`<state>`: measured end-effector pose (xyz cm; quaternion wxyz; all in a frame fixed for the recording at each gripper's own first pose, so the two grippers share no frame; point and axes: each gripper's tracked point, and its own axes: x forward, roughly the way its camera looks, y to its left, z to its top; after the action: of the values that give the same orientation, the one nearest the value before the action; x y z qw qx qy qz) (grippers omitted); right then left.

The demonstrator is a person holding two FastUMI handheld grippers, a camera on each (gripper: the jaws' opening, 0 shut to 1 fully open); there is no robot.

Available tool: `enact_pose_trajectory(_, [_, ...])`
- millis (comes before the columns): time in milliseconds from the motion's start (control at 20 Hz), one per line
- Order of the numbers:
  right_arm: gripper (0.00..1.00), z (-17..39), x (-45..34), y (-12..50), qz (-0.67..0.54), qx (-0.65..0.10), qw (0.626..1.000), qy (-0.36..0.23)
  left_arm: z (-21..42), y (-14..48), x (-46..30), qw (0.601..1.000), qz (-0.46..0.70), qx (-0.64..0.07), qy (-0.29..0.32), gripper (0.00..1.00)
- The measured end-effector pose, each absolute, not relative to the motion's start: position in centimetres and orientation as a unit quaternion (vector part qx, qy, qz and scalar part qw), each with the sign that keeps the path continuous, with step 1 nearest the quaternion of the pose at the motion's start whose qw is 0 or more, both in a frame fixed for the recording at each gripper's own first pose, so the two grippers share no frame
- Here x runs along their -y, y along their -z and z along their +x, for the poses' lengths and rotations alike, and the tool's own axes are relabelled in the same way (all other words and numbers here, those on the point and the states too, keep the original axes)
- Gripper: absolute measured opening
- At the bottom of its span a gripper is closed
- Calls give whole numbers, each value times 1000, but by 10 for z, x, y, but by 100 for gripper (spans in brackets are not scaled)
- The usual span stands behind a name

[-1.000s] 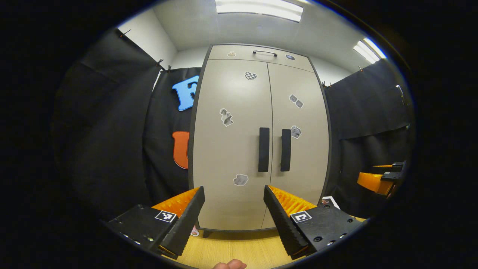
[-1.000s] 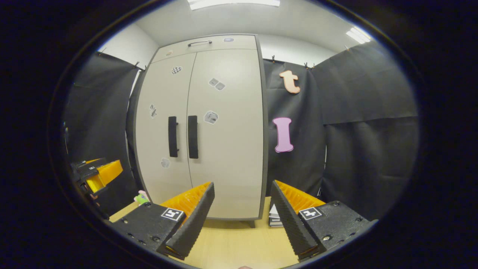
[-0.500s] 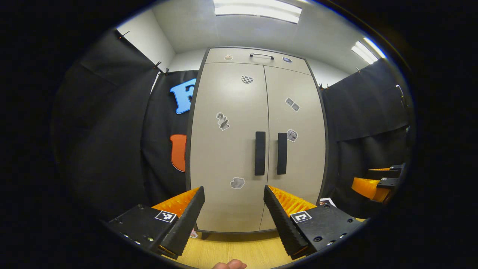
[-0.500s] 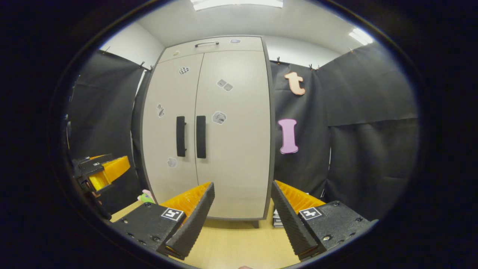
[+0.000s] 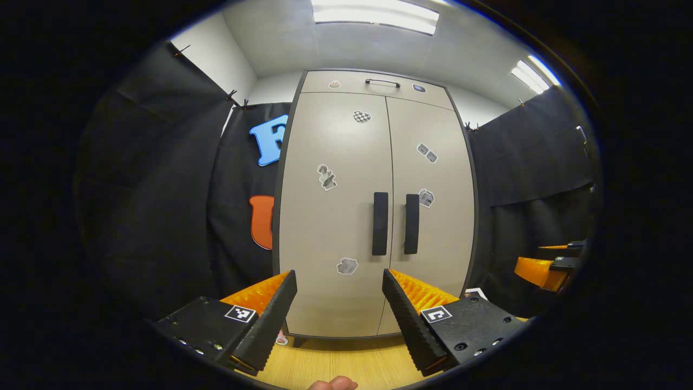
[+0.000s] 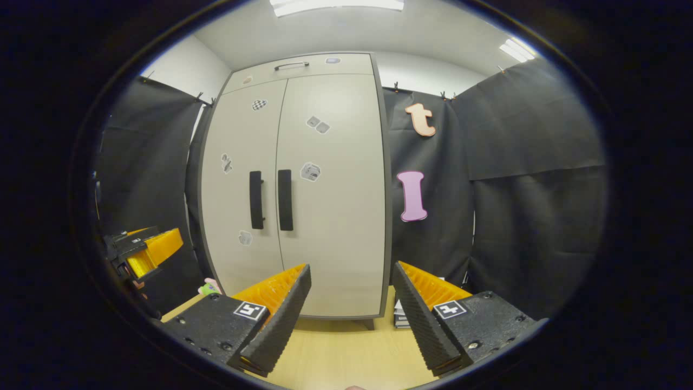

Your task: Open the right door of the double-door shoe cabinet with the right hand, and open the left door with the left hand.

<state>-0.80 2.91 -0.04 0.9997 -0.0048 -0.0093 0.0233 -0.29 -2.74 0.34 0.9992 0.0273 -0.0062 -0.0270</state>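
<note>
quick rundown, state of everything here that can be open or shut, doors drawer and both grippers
left door: shut, flush with the right one
right door: shut
left handle: untouched
right handle: untouched
top drawer: shut
left gripper: jaws open, empty, short of the cabinet
right gripper: jaws open, empty, short of the cabinet

Cabinet (image 5: 330, 216) doors look smooth matt beige, handles (image 5: 380, 223) matt black plastic; tongs (image 5: 339, 311) ribbed black and orange plastic, counter (image 5: 335, 364) light wood grain.
</note>
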Motion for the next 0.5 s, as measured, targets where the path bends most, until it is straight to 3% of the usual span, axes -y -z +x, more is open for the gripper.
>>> enact_pose_trajectory(500, [97, 28, -84, -41, 7, 23, 996, -90, -22, 8, 14, 999, 33, -3, 22, 95])
